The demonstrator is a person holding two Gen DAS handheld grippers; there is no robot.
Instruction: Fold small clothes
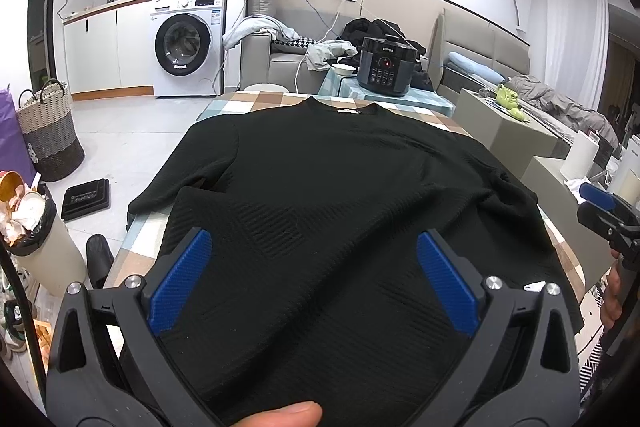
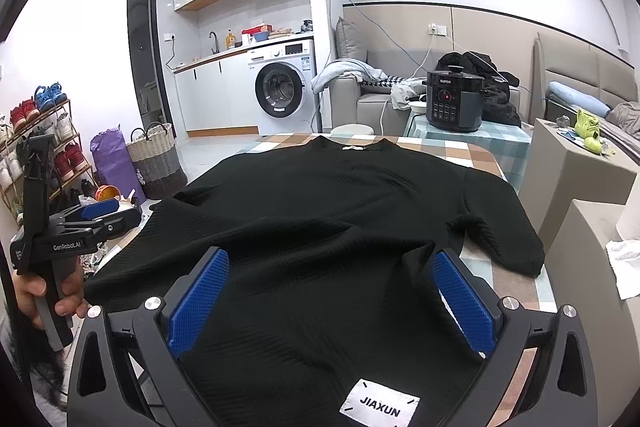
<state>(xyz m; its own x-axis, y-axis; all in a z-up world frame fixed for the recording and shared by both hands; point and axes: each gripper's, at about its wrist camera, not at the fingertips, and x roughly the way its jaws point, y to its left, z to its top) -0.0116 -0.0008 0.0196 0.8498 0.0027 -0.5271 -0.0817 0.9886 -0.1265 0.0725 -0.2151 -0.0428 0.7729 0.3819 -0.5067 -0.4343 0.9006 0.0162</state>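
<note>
Black ribbed-knit short-sleeve top (image 1: 320,195) lies spread on the checked tablecloth table (image 1: 256,99), collar at the far edge, hem at the near edge under both grippers. Long axis runs near-to-far, straight away from both cameras. It covers most of the tabletop. Fabric is rumpled across the middle, with a diagonal ridge from near left to far right.

Sleeves: the left sleeve (image 1: 160,187) drapes toward the left table edge; the right sleeve (image 2: 508,227) lies out flat on the right, tip near the right edge.

Left gripper (image 1: 316,279): jaws spread wide, blue pads (image 1: 180,283) on either side of the hem area, nothing clamped. It sits over the near-left part of the hem. A fingertip (image 1: 280,413) shows at the bottom of the left wrist view.

Right gripper (image 2: 332,299): also spread wide, not clamping anything, over the near-right part of the hem, just above the white sewn "JIAXUN" label (image 2: 380,405). From the right wrist view the left gripper is seen held off the left table edge, so the right looks the nearer of the 2 to the cloth.

Judgement: fold not started. Key relation: each sleeve lies outboard of its own gripper, so the left arm takes the left sleeve and the right arm the right sleeve, folding inward toward the near-far centreline. Smooth the ridge first or the fold will trap it.
</note>
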